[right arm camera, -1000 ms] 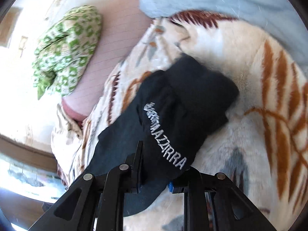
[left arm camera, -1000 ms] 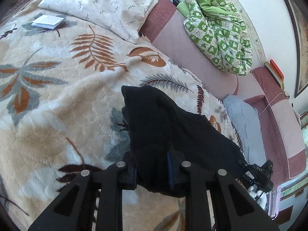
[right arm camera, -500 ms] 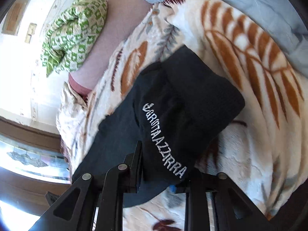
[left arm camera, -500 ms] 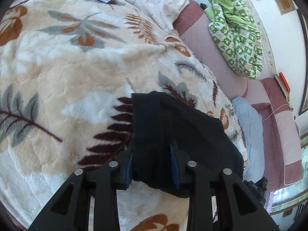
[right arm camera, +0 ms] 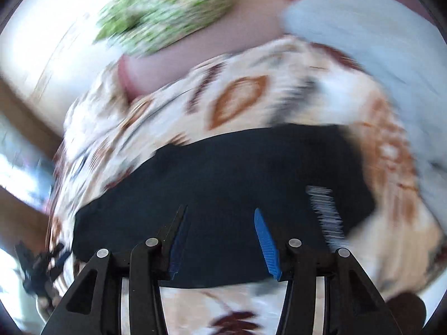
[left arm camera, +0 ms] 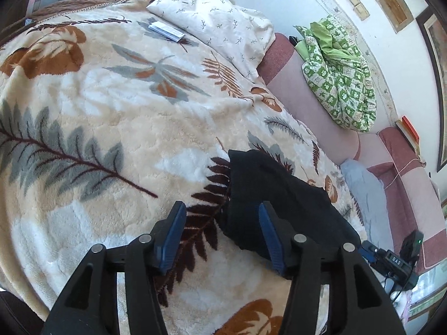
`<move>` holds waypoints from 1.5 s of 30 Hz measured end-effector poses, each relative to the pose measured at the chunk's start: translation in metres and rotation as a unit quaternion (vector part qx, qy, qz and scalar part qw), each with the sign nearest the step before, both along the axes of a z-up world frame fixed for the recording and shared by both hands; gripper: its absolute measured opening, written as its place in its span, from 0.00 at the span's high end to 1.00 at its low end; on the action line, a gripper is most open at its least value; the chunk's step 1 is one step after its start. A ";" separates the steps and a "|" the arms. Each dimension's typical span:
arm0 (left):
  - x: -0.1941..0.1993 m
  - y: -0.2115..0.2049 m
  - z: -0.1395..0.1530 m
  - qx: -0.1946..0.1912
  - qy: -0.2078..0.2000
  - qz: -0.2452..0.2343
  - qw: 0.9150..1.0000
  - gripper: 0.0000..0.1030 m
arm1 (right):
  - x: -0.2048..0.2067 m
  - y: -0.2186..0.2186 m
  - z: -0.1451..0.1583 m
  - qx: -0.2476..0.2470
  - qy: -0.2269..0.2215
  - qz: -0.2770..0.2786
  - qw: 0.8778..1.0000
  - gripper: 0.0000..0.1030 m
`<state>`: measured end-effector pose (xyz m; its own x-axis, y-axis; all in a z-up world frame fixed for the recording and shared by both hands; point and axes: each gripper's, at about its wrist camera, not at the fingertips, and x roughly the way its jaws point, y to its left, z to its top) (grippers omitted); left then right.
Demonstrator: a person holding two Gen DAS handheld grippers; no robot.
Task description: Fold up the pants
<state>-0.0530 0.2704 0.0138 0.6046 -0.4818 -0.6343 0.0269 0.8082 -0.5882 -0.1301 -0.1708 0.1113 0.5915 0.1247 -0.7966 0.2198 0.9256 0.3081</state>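
Observation:
The black pants [left arm camera: 268, 195] lie folded in a compact bundle on the leaf-patterned blanket [left arm camera: 111, 117]. My left gripper [left arm camera: 222, 212] is open just above the blanket, its right blue pad by the bundle's near left edge. In the blurred right wrist view the pants [right arm camera: 237, 173] spread across the middle, with white lettering [right arm camera: 325, 215] on the right side. My right gripper [right arm camera: 220, 215] is open over the near edge of the pants and holds nothing.
A white pillow [left arm camera: 215, 19] and a small booklet [left arm camera: 166, 30] lie at the far end of the bed. A green patterned quilt [left arm camera: 340, 72] sits on the pink sofa [left arm camera: 313, 103]. A light blue cushion [left arm camera: 366, 195] lies right of the pants.
Both grippers have opened and let go of the pants. The pants now rest on the blanket. The right gripper is swinging, so its view is blurred.

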 end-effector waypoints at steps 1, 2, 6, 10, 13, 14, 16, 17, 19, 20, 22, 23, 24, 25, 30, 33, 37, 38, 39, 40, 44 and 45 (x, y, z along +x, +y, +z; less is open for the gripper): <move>-0.001 -0.002 -0.002 0.006 -0.003 0.001 1.000 0.47 | 0.017 0.025 -0.002 -0.007 0.006 0.041 0.999 0.48; -0.001 0.000 -0.004 0.011 -0.006 0.001 1.000 0.46 | 0.035 0.052 -0.005 -0.015 0.010 0.084 0.996 0.48; -0.003 0.019 -0.015 -0.024 -0.014 0.010 1.000 0.46 | 0.088 0.153 -0.015 -0.072 0.012 0.226 0.971 0.48; -0.002 0.035 -0.018 -0.067 -0.020 0.031 0.997 0.46 | 0.139 0.238 -0.025 -0.097 0.032 0.319 0.942 0.48; -0.003 0.047 -0.019 -0.078 -0.022 0.058 0.995 0.46 | 0.165 0.288 -0.034 -0.107 0.065 0.360 0.924 0.48; -0.002 0.052 -0.020 -0.089 -0.021 0.065 0.994 0.46 | 0.171 0.300 -0.038 -0.115 0.073 0.368 0.920 0.47; -0.002 0.058 -0.022 -0.105 -0.019 0.073 0.992 0.46 | 0.182 0.327 -0.045 -0.133 0.091 0.391 0.906 0.45; -0.002 0.060 -0.022 -0.111 -0.019 0.074 0.991 0.46 | 0.186 0.340 -0.052 -0.148 0.103 0.405 0.897 0.44; -0.002 0.060 -0.022 -0.112 -0.021 0.073 0.991 0.46 | 0.190 0.358 -0.069 -0.180 0.132 0.429 0.876 0.39; -0.003 0.059 -0.022 -0.109 -0.021 0.072 0.991 0.46 | 0.190 0.363 -0.075 -0.199 0.143 0.435 0.867 0.39; -0.003 0.058 -0.021 -0.104 -0.022 0.070 0.992 0.46 | 0.190 0.368 -0.091 -0.235 0.166 0.442 0.849 0.39; -0.004 0.058 -0.021 -0.105 -0.023 0.070 0.992 0.45 | 0.189 0.367 -0.093 -0.230 0.170 0.443 0.850 0.41; -0.004 0.059 -0.022 -0.107 -0.023 0.070 0.992 0.45 | 0.189 0.365 -0.091 -0.215 0.172 0.444 0.853 0.54; -0.003 0.059 -0.023 -0.110 -0.023 0.070 0.991 0.44 | 0.187 0.361 -0.089 -0.199 0.177 0.444 0.856 0.70; -0.005 0.052 -0.021 -0.110 -0.030 0.058 0.992 0.40 | 0.179 0.334 -0.076 -0.167 0.162 0.426 0.875 0.83; -0.007 0.040 -0.015 -0.111 -0.041 0.036 0.992 0.38 | 0.175 0.318 -0.061 -0.138 0.137 0.411 0.891 0.83; -0.006 0.011 -0.003 -0.111 -0.066 -0.012 0.992 0.28 | 0.170 0.307 -0.043 -0.123 0.112 0.406 0.899 0.83; -0.004 0.002 -0.001 -0.109 -0.067 -0.028 0.991 0.26 | 0.170 0.309 -0.041 -0.123 0.109 0.406 0.899 0.83; -0.002 -0.006 -0.001 -0.105 -0.067 -0.042 0.991 0.26 | 0.172 0.309 -0.039 -0.122 0.107 0.406 0.899 0.83; 0.001 -0.016 -0.001 -0.097 -0.064 -0.054 0.992 0.26 | 0.172 0.309 -0.037 -0.120 0.105 0.406 0.900 0.83; 0.016 -0.040 -0.016 -0.073 -0.031 -0.080 0.994 0.25 | 0.170 0.309 -0.032 -0.114 0.099 0.409 0.900 0.83; 0.019 -0.044 -0.020 -0.074 -0.022 -0.081 0.994 0.25 | 0.170 0.310 -0.032 -0.114 0.099 0.410 0.899 0.83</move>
<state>-0.0338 0.2267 -0.0064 0.5371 -0.6610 -0.5240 0.1785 0.6963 -0.6952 0.0398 0.1393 0.0791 0.2185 0.2734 -0.9367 -0.5363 0.8356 0.1188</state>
